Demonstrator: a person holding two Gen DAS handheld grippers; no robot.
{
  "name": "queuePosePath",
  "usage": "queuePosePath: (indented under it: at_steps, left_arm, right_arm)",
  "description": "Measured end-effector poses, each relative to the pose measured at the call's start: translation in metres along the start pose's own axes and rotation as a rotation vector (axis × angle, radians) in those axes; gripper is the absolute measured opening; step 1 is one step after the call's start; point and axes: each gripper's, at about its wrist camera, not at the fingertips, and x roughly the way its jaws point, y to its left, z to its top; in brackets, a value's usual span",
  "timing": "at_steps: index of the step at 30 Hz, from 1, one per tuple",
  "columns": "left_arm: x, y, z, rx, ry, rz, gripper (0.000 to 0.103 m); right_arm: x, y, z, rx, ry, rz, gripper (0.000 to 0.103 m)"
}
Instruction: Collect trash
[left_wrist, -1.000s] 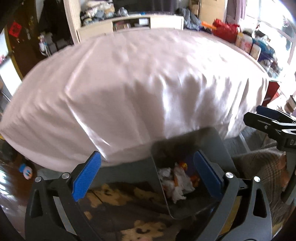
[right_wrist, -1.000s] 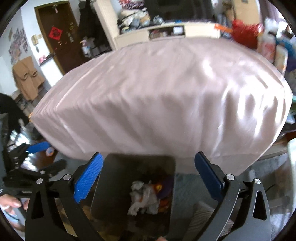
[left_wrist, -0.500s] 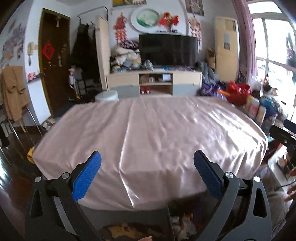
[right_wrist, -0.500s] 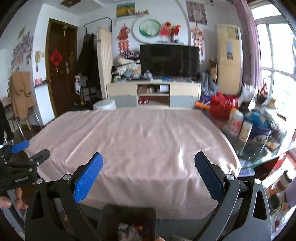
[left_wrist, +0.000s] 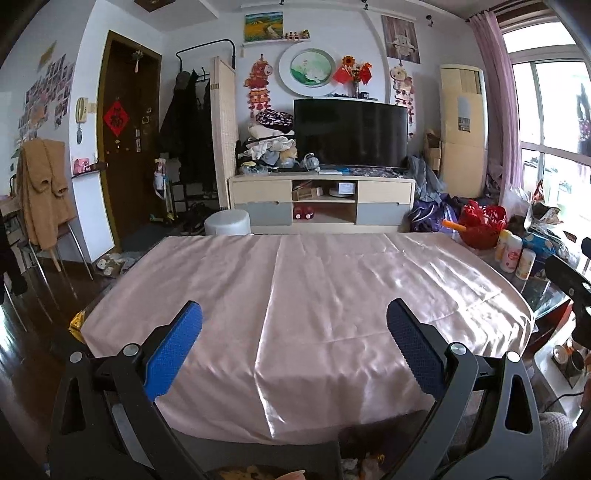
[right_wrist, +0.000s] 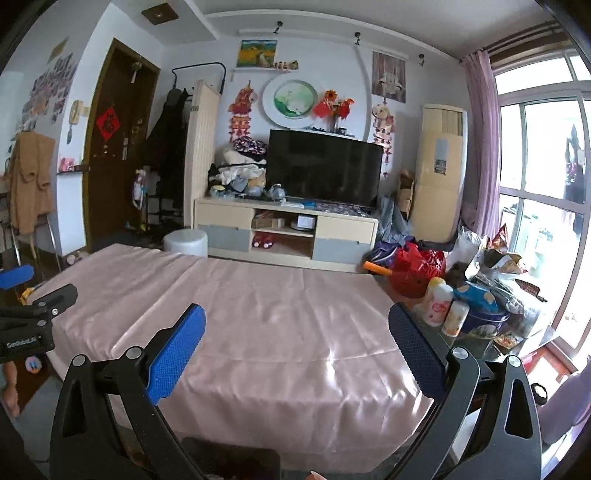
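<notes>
Through the left wrist view, a table draped in a shiny pale-pink satin cloth (left_wrist: 332, 295) filled the middle of a cluttered living room, with a black flat-screen television (left_wrist: 351, 133) on a cream and grey low cabinet (left_wrist: 321, 203) against the far wall, a dark brown door (left_wrist: 125, 129) at the left and a bright window (left_wrist: 554, 147) at the right. The left gripper (left_wrist: 294, 350) hung above the near edge of the cloth, its blue-padded fingers (left_wrist: 173, 350) spread wide with nothing between them. At the bottom edge, below the cloth's overhang, crumpled white and orange trash (left_wrist: 365, 466) showed in a dark bin (left_wrist: 280, 458), and the other gripper's black tip poked in at the right. The right wrist view showed the same cloth (right_wrist: 258, 332) from further right; the right gripper (right_wrist: 297, 350) also had its fingers (right_wrist: 177, 350) wide apart and empty. Only here were the plastic bottles and snack bags (right_wrist: 461, 295) crowding the table's bare glass end plainly seen, and the bin (right_wrist: 236, 463) appeared just as a dark rim, its contents not visible.
</notes>
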Motion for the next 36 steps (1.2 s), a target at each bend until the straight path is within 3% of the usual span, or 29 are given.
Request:
queuePosePath:
  at_steps: [10, 36]
  left_arm:
    - [0.001, -0.001, -0.008, 0.021, 0.024, 0.009, 0.095]
    - [0.003, -0.005, -0.011, 0.037, 0.022, -0.009, 0.095]
  right_arm:
    - [-0.009, 0.006, -0.008, -0.023, -0.015, 0.025, 0.100]
    - [-0.005, 0.003, -0.008, 0.013, 0.005, -0.015, 0.100]
